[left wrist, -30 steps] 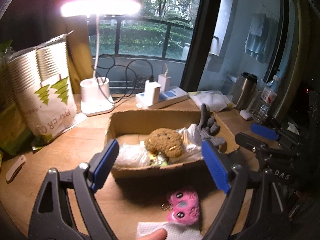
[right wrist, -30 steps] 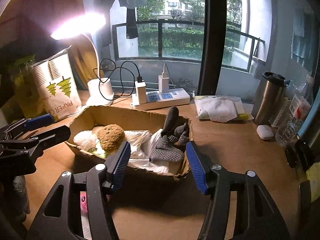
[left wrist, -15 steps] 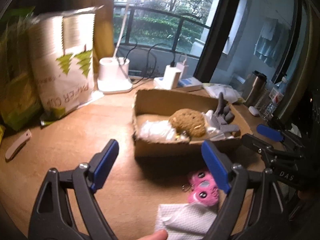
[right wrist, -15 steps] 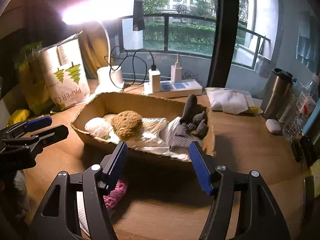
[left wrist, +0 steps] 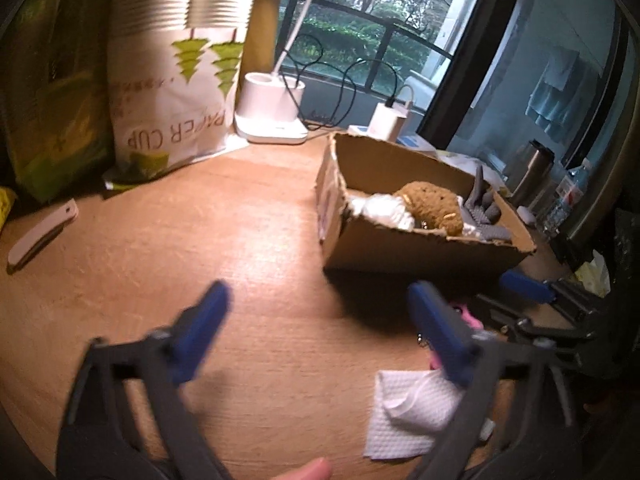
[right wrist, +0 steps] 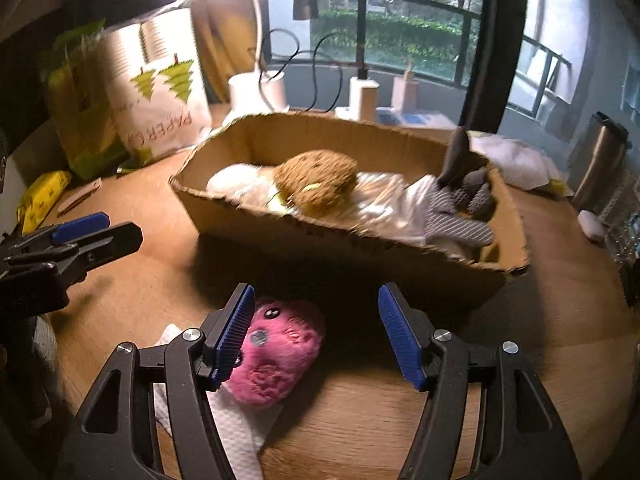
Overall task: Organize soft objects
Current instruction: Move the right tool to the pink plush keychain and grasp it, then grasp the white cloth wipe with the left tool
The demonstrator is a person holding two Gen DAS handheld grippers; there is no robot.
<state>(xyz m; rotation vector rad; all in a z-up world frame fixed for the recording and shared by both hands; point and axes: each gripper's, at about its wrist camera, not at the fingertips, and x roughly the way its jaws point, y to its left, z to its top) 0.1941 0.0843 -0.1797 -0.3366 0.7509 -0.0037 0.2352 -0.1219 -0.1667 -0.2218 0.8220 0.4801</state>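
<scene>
Here the pink plush toy (right wrist: 276, 356) lies on the counter (right wrist: 520, 320) in front of the cardboard box (right wrist: 360, 248), just beside the inner face of the right tool's (right wrist: 318, 334) left pad; whether they touch cannot be told. The toy partly overlaps a white paper towel (right wrist: 236, 432). Right tool open, nothing between its 2 blue pads, angled down toward the toy from the near side of the box. Box holds a brown plush (right wrist: 318, 178), white plastic-wrapped items (right wrist: 240, 186) and grey gloves (right wrist: 460, 208), 1 finger standing up above the rim. Left tool (left wrist: 320, 332) also open and empty, blurred, held above bare counter well left of the box; in its view the toy (left wrist: 466, 316) is mostly hidden behind its right finger, the towel (left wrist: 404, 412) below it. A fingertip (left wrist: 308, 470) shows at the bottom edge. Behind: a paper cup bag (left wrist: 172, 80), white lamp base (left wrist: 272, 112), steel tumbler (right wrist: 598, 160).
</scene>
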